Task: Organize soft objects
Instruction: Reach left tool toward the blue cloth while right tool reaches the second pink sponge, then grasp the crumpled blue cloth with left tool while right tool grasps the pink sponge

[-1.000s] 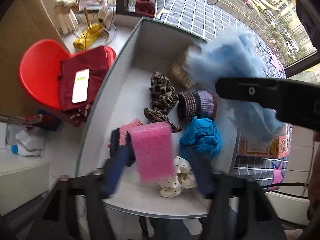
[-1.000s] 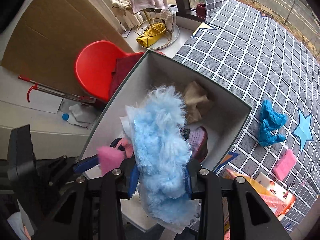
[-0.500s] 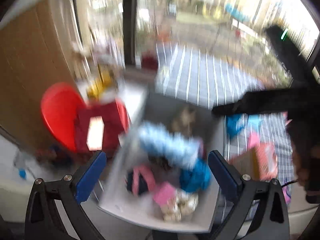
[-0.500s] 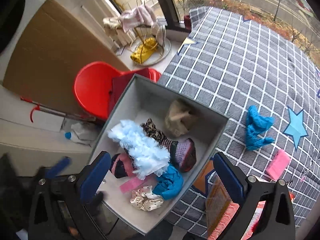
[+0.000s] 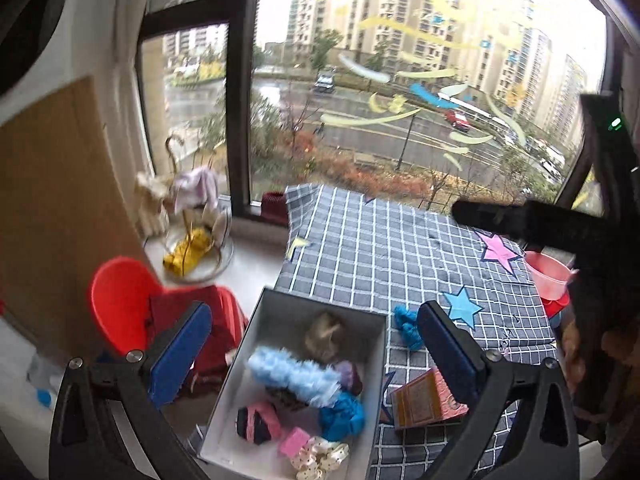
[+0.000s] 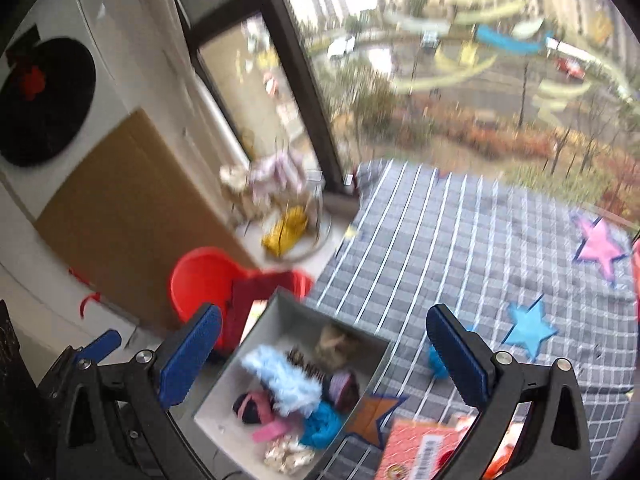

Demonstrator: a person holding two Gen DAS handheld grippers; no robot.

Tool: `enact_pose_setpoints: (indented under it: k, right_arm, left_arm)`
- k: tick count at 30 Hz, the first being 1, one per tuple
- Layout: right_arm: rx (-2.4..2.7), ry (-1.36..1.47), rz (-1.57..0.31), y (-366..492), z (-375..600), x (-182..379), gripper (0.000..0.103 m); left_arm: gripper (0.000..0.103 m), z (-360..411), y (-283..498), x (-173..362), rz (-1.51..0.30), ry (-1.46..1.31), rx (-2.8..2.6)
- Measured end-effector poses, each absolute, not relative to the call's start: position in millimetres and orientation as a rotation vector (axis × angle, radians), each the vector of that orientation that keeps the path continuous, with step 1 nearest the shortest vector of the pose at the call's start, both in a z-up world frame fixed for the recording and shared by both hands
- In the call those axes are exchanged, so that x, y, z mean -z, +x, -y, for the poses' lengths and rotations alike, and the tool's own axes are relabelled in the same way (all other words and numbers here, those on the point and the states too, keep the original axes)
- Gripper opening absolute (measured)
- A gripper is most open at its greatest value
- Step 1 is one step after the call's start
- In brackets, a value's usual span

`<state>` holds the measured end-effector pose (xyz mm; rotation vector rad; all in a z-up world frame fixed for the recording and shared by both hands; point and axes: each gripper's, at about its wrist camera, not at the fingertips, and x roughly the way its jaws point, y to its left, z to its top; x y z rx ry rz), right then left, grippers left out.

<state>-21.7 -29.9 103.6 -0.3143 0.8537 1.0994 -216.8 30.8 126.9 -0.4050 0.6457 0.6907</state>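
A: Checked bench cloth (image 5: 384, 248), window side. Nearest items?

B: Left gripper (image 5: 316, 344) and right gripper (image 6: 324, 354): jaws spread wide, nothing held, raised above grey box (image 5: 376, 376).

A: Box contents?

B: Blue fluffy piece (image 5: 296, 376) laid across other soft objects, sorted together.

A: Farther out?

B: Blue cloth (image 5: 406, 326) listed loose on bench, apparently awaiting collection.

Left gripper (image 5: 312, 354): black angular frame, silver screws behind blue ribbed pads (image 5: 182, 354). Right gripper (image 6: 322, 356): same black frame, blue ribbed pads (image 6: 456, 354), silver screws behind jaws.
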Motion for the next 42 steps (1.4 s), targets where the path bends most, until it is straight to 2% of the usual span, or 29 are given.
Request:
enact_pose_setpoints:
  k: [4, 8, 13, 21, 29, 37, 42]
  right_arm:
    - [-1.023, -0.249, -0.619, -25, 65, -154, 0.103]
    - [-0.908, -0.181, -0.471, -18, 100, -188, 0.103]
    - [-0.813, -0.057, -0.454, 11, 137, -204, 0.103]
    - [-0.748, -0.012, -0.84, 89, 159, -140, 0.103]
    - [-0.63, -0.218, -1.294, 148, 178, -3, 0.103]
    - [-0.574, -0.392, -1.509, 179, 157, 107, 0.103]
    - [-0.588, -0.446, -1.57, 185, 146, 144, 0.103]
  left_arm:
    - [0.103, -25, -200, -140, -0.639, -0.426, -0.636]
    - [0.103, -25, -177, -141, -0.647, -0.489, -0.555]
    - [0.103, -24, -142, -140, -0.665, -0.538, -0.417]
    - [0.103, -18, -46, -91, -0.981, -0.592, -0.3]
    - [0.103, -35, 23, -14, -1.216, -0.658, -0.39]
    - [0.103, -49, 86, 71, -1.416, -0.656, -0.499]
    - [0.103, -46, 114, 118, -1.53, -0.657, -0.523]
